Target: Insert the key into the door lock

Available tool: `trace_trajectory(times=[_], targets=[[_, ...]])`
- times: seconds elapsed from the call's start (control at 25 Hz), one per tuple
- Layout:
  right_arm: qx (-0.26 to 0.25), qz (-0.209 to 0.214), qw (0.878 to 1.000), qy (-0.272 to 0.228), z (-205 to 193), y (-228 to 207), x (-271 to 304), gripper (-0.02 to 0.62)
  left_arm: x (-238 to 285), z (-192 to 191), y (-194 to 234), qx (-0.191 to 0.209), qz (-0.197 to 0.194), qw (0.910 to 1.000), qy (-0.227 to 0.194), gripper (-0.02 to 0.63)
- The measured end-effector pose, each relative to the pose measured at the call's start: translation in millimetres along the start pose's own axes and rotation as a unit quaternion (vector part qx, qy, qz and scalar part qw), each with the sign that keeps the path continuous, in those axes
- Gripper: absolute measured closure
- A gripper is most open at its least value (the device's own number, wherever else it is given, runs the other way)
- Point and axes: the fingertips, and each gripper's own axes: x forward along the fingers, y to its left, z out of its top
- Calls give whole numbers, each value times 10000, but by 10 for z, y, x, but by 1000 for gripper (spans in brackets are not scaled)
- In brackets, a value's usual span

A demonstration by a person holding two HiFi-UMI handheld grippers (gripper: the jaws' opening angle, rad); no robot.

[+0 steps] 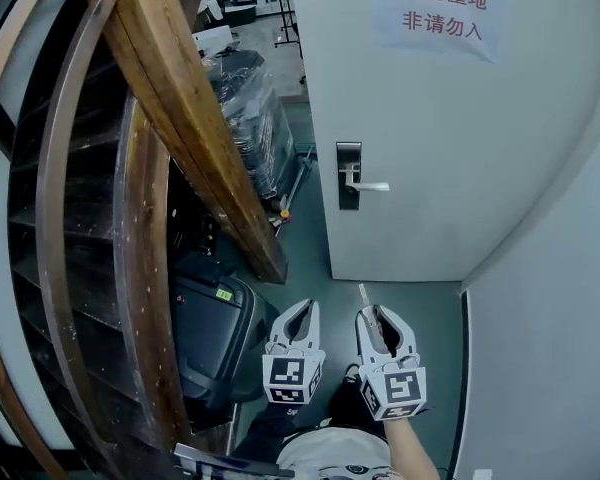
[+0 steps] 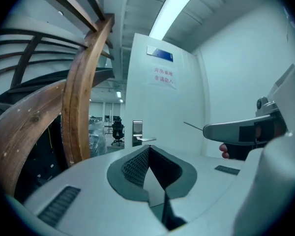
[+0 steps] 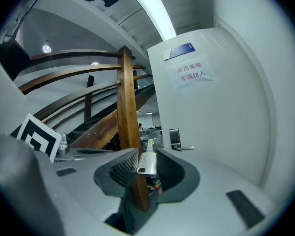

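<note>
A white door [image 1: 430, 148] carries a metal lock plate [image 1: 349, 173] with a lever handle [image 1: 372, 185]; the plate also shows small and far off in the left gripper view [image 2: 137, 132] and the right gripper view [image 3: 174, 138]. My right gripper [image 1: 375, 313] is shut on the key [image 3: 147, 162]. The key's thin blade [image 1: 363, 294] points toward the door, well short of the lock. In the left gripper view the blade [image 2: 192, 127] sticks out ahead of the right gripper. My left gripper [image 1: 307, 306] sits beside the right one, its jaws [image 2: 148, 147] together on nothing.
A slanted wooden stair beam [image 1: 190, 108] and curved rails stand close on the left. A black case [image 1: 215, 328] lies on the floor under them, with plastic-wrapped goods [image 1: 250, 118] further back. A paper sign [image 1: 440, 10] hangs on the door. A white wall [image 1: 560, 318] is on the right.
</note>
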Motion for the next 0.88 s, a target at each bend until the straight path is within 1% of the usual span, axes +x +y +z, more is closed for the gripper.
trace_trajectory(times=[0.12,0.28,0.4,0.56,0.72,0.88], targets=[[-60,98,9999,65,23,-235,316,476,409,56,40,81,45,10000,-4,601],[-105,162,9996,189,-22,-431,680,476,781,-27,137,126,103,9998,152,601],[-139,183,9992,331,-100,-525,900,476,966,-118,213,149,148,9993,302,601],[-206,161,9982,540,-263,-613,1226,476,1166,-200,355,136,165,9990,385,601],[-239,58,9972,705,-489,-695,1580,476,1332,-324,519,82,131,9991,391,601],[-371,-59,9969,697,-686,-823,1955,476,1554,-522,684,64,87,9993,352,601]])
